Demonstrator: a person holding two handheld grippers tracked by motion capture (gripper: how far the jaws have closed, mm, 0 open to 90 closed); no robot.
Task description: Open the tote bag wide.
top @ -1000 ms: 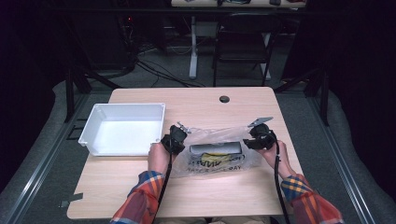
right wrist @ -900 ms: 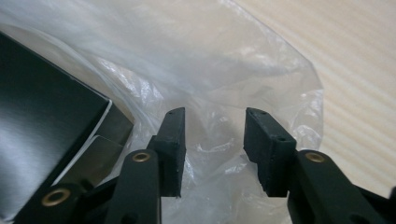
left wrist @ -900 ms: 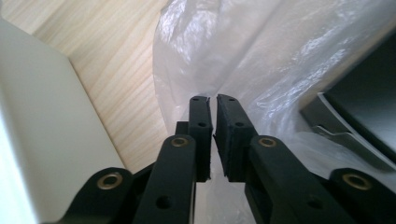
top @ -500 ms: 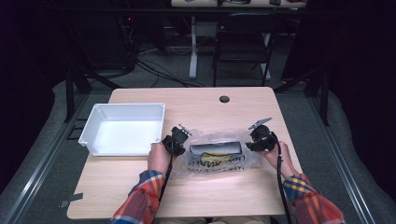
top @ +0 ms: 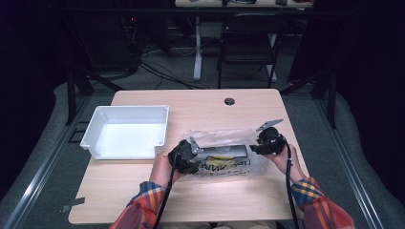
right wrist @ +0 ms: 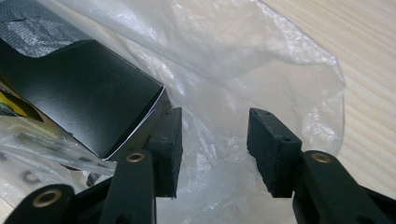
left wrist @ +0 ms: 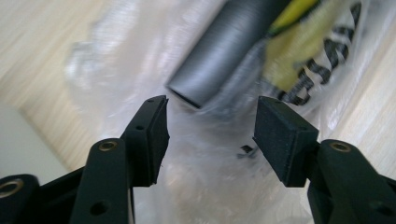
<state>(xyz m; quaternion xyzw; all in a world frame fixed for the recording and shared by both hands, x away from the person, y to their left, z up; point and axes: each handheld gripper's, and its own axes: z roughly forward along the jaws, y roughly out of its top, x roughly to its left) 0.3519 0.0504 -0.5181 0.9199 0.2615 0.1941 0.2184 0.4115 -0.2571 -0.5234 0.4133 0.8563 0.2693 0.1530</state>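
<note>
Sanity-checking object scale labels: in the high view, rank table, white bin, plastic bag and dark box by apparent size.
1. table
2. white bin
3. plastic bag, somewhat smaller than the bin
4. dark box, inside the bag
All lie at similar depth, so the order looks safe.

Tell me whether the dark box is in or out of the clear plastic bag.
In: the dark box lies inside the clear plastic bag, film wrapping over it.

One clear plastic bag (top: 224, 152), one dark box (top: 227, 151) inside it, one white bin (top: 125, 131), one table (top: 200, 102).
</note>
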